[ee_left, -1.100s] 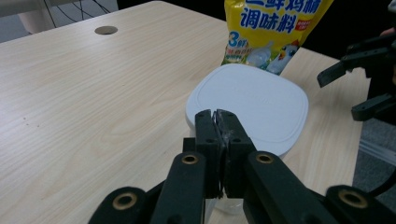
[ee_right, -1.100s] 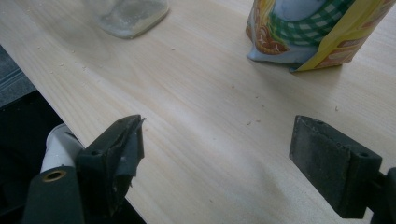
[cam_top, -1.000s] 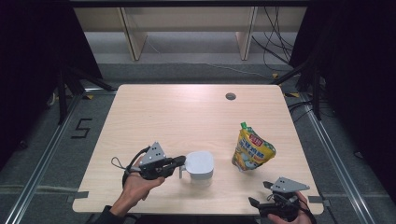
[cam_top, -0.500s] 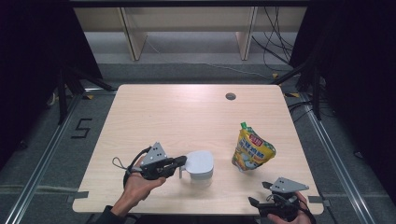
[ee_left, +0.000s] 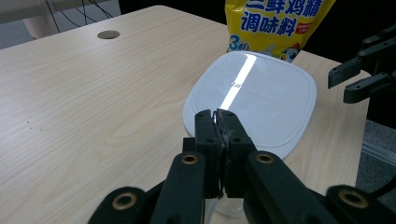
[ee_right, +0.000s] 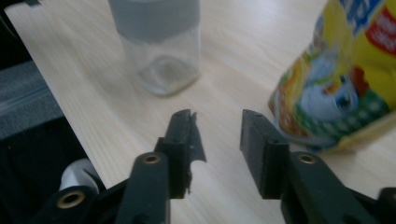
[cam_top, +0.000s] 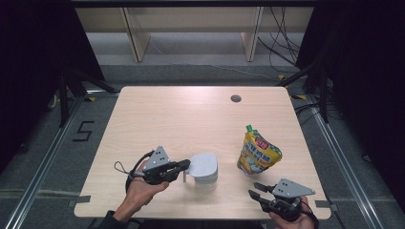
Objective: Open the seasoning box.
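A clear square jar (cam_top: 203, 182) with a white lid (cam_top: 204, 165) stands near the table's front middle. My left gripper (cam_top: 187, 165) comes in from the jar's left, its jaws shut on the near edge of the lid (ee_left: 261, 98), as the left gripper view (ee_left: 217, 116) shows. A yellow seasoning pouch (cam_top: 258, 155) stands upright to the jar's right. At the front right edge of the table my right gripper (cam_top: 255, 190) is open and holds nothing. In the right gripper view (ee_right: 217, 116) it points between the jar (ee_right: 161, 51) and the pouch (ee_right: 341, 84).
The light wooden table (cam_top: 191, 119) has a round cable hole (cam_top: 235, 98) near its far edge. Shelving legs and cables stand on the floor beyond the table. The right gripper's jaws (ee_left: 345, 84) show past the lid in the left gripper view.
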Available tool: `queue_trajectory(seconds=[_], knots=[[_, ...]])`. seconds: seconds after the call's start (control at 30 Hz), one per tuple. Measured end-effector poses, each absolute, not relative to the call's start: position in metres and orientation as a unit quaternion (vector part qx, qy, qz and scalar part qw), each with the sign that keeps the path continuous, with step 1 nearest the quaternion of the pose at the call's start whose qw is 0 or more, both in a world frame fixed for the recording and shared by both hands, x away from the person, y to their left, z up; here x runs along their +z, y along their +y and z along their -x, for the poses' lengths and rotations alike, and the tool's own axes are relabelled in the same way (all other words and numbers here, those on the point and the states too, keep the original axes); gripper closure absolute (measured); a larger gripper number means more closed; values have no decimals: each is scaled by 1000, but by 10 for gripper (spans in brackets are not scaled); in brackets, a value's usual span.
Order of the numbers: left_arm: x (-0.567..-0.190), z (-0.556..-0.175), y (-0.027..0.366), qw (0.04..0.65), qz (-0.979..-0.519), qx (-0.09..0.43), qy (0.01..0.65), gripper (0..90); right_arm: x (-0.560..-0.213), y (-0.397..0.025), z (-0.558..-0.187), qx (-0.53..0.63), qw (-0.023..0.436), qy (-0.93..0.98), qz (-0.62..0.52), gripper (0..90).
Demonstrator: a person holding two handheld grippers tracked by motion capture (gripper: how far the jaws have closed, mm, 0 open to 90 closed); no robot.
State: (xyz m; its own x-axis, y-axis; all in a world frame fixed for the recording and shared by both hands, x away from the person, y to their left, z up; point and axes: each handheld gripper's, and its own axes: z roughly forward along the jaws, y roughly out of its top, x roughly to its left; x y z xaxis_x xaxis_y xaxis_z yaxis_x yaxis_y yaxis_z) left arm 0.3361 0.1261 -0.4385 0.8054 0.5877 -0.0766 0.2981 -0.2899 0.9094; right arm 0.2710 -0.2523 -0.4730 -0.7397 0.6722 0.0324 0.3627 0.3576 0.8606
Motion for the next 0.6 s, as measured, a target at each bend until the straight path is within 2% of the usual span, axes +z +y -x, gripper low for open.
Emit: queue_trajectory(seconds=[0.07, 0.13, 0.2, 0.6], knots=[[-439, -336, 126, 526, -791, 138, 280, 868, -469, -247, -275, 477, 173, 805, -308, 719], [-439, -336, 126, 527, -790, 137, 283, 866, -465, -237, -279, 495, 158, 799, -303, 777], [-439, -336, 127, 525, -793, 140, 277, 865, -463, -230, -284, 499, 162, 798, -297, 800], [-442, -337, 129, 522, -790, 143, 288, 864, -450, -191, -301, 511, 158, 807, -251, 869]])
